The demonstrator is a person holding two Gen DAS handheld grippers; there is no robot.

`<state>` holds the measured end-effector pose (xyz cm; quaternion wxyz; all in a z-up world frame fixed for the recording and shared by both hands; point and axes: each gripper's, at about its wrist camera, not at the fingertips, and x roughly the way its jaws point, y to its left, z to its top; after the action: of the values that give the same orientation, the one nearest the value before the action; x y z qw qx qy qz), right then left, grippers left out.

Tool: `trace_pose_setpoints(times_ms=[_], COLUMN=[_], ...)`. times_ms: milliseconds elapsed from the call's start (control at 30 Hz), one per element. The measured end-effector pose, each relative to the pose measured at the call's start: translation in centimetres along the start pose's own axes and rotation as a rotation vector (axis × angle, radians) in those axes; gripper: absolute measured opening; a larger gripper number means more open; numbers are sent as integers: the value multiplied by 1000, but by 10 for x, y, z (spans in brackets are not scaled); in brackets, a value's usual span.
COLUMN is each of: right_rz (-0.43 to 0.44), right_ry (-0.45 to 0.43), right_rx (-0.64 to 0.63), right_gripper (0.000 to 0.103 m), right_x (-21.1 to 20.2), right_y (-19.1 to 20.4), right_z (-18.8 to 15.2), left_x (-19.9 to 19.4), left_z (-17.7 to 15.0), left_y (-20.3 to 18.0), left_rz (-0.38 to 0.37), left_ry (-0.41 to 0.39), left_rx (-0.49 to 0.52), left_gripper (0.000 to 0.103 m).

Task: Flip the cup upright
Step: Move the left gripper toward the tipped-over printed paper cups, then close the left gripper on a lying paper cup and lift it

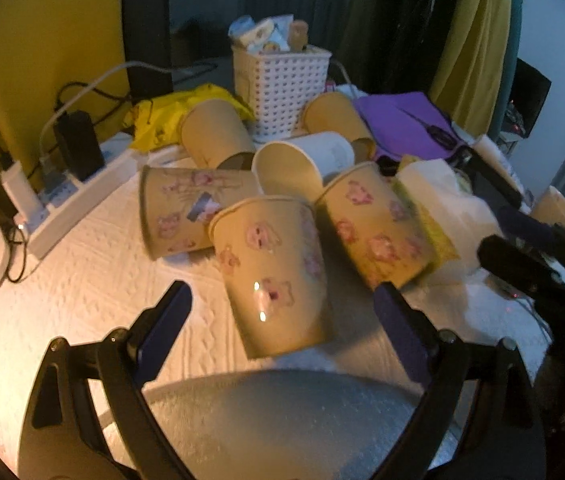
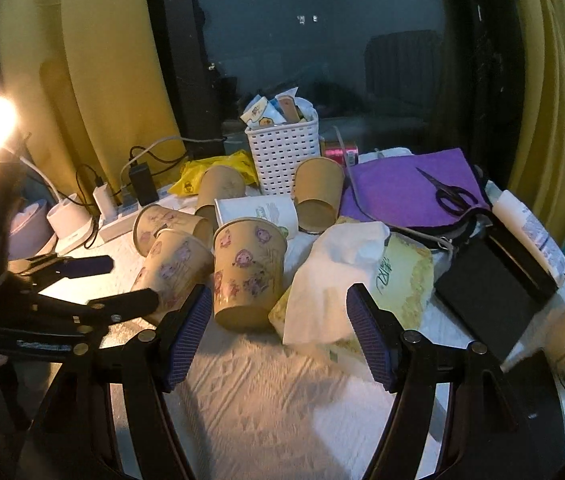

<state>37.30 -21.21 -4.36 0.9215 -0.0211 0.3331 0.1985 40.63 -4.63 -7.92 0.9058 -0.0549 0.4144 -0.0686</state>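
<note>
Now your table is covered by a white textured cloth [image 1: 62, 280], with a yellow curtain [image 2: 94, 80] and a dark window behind. Near the frame centre, the patterned paper cup [image 1: 278, 276] stands upright among other cups. Your left gripper [image 1: 282, 308] is wide open around it, not touching. Your right gripper [image 2: 276, 332] is also wide open, holding nothing.
</note>
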Motion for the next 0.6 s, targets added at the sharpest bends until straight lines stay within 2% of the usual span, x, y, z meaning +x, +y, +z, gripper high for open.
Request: trace_pose_setpoints(times_ms=[133,200,233,300,600], right_rz=[11,14,14,14,1], right_ry=[6,10,12,16,5], right_rx=[3,6,7,10,8], right_gripper=[73,73,73,73,73], right_x=[9,12,13,14,3], right_y=[-2,-3,-4,-4,3], right_z=[2,1,1,0,0], left_x=[21,28,31,37,14], left_z=[2,2,2,0,-6], left_y=[4,6,6,8,3], left_rz=[-3,-5,-7,-22,-43], left_ry=[44,60,70,90,62], left_rx=[-16,-19,-19,-28,-8], left_gripper=[93,82,71,64,62])
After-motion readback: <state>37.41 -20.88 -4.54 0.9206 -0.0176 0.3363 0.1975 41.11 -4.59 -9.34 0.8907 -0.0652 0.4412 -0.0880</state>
